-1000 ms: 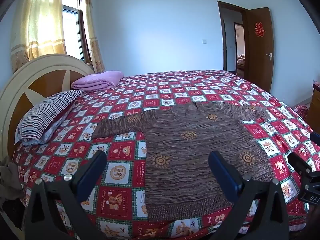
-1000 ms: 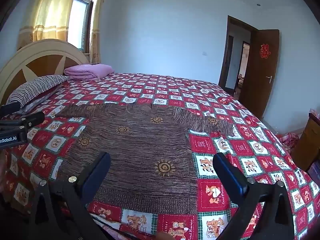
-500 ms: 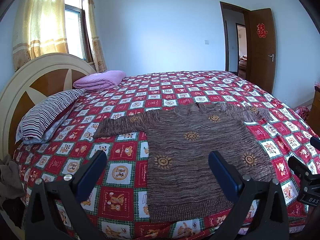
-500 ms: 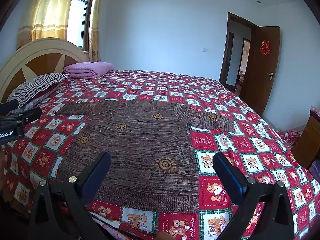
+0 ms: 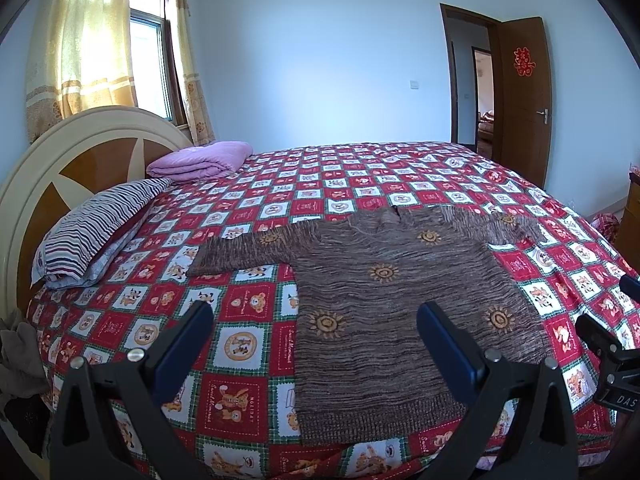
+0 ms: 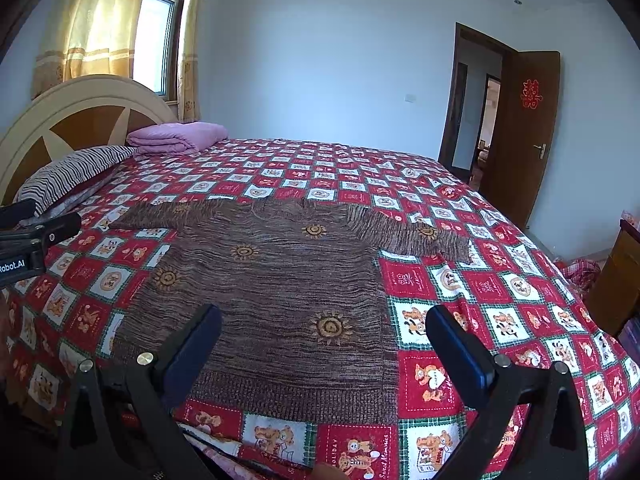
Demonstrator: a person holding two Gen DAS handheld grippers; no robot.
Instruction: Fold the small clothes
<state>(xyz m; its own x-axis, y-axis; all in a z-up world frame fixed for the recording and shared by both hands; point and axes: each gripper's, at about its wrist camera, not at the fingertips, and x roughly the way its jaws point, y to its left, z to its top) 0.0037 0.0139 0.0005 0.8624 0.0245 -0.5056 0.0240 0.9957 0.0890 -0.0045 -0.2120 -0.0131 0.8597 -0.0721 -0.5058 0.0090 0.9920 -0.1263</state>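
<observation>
A brown knitted sweater [image 5: 392, 292] with orange sun motifs lies flat on the bed, sleeves spread to both sides, hem toward me. It also shows in the right wrist view [image 6: 276, 292]. My left gripper [image 5: 316, 320] is open and empty, held above the bed's near edge over the sweater's left half. My right gripper [image 6: 324, 324] is open and empty, above the near edge over the sweater's right half. Each gripper's tip shows at the edge of the other's view.
The bed carries a red, white and green checked quilt [image 5: 248, 304]. A striped pillow [image 5: 92, 228] and a folded pink blanket [image 5: 200, 160] lie by the headboard [image 5: 48, 168] at left. A brown door [image 6: 520, 136] stands open at right, a wooden cabinet [image 6: 616, 280] beyond.
Both grippers have tilted or risen slightly, so the bed and sweater sit a little lower in both views. The sweater has not moved. Both grippers stay open.
</observation>
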